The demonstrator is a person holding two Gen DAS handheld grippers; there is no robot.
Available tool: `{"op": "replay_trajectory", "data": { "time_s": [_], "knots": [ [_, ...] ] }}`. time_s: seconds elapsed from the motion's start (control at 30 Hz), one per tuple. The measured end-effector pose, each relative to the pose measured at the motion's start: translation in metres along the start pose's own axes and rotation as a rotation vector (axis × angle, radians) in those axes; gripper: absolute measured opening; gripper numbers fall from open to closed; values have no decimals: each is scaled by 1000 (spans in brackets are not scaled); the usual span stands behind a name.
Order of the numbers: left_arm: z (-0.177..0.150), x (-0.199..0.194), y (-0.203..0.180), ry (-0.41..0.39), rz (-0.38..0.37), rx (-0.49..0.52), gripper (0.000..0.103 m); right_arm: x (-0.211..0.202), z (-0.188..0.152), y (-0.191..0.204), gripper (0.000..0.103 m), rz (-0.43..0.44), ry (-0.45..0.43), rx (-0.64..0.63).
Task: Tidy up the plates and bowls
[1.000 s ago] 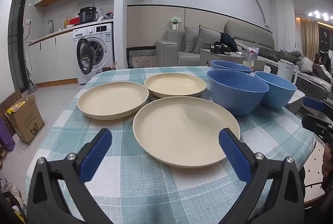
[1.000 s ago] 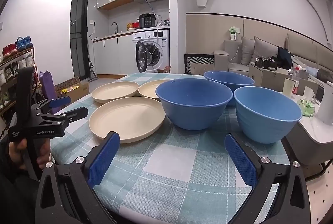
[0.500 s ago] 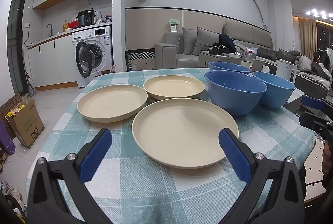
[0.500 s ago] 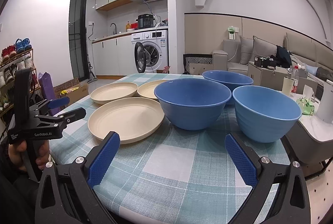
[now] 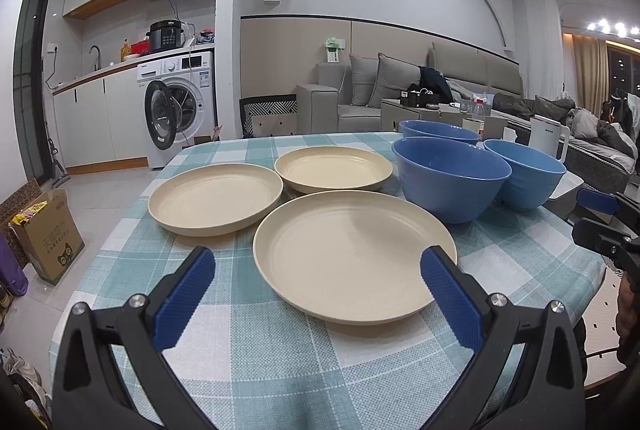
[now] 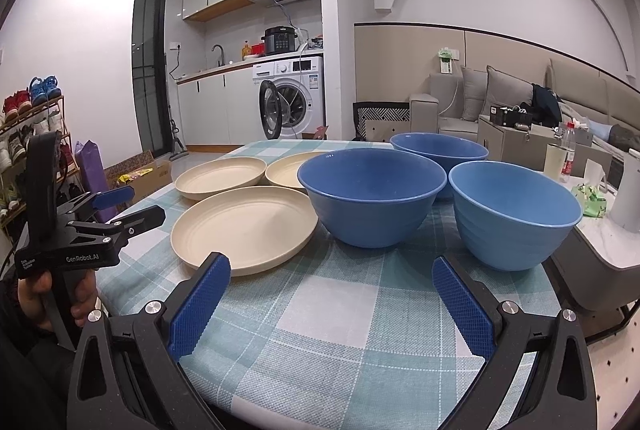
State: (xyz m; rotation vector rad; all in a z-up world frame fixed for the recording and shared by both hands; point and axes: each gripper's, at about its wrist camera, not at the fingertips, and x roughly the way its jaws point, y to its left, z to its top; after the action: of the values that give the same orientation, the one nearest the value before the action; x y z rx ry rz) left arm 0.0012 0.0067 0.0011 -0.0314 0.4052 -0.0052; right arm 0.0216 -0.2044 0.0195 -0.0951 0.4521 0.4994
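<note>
Three cream plates lie on a checked tablecloth: a near plate [image 5: 352, 254], a left plate [image 5: 214, 198] and a far plate [image 5: 332, 168]. Three blue bowls stand to their right: a near bowl [image 6: 370, 196], a right bowl [image 6: 514, 216] and a far bowl [image 6: 438, 150]. My left gripper [image 5: 316, 270] is open and empty, low over the table's near edge, just short of the near plate. My right gripper [image 6: 330, 274] is open and empty, in front of the near and right bowls. The left gripper also shows in the right wrist view [image 6: 120, 208].
The table [image 6: 352, 326] ends close below both grippers. A white kettle [image 5: 546, 136] and a side table stand to the right. A cardboard box [image 5: 48, 234] sits on the floor at left. A washing machine [image 5: 180, 106] with its door open and a sofa stand behind.
Both grippers have barely moved; the views have shifted slightly. Both stay open and empty.
</note>
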Motion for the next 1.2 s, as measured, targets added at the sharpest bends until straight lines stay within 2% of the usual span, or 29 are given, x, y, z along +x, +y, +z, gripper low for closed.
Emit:
{"op": "replay_trajectory", "data": {
  "time_s": [1.2],
  "knots": [
    [1,-2,0,-1,-23,-4,103,5,-5,2,103,-1,14,-3]
  ]
}}
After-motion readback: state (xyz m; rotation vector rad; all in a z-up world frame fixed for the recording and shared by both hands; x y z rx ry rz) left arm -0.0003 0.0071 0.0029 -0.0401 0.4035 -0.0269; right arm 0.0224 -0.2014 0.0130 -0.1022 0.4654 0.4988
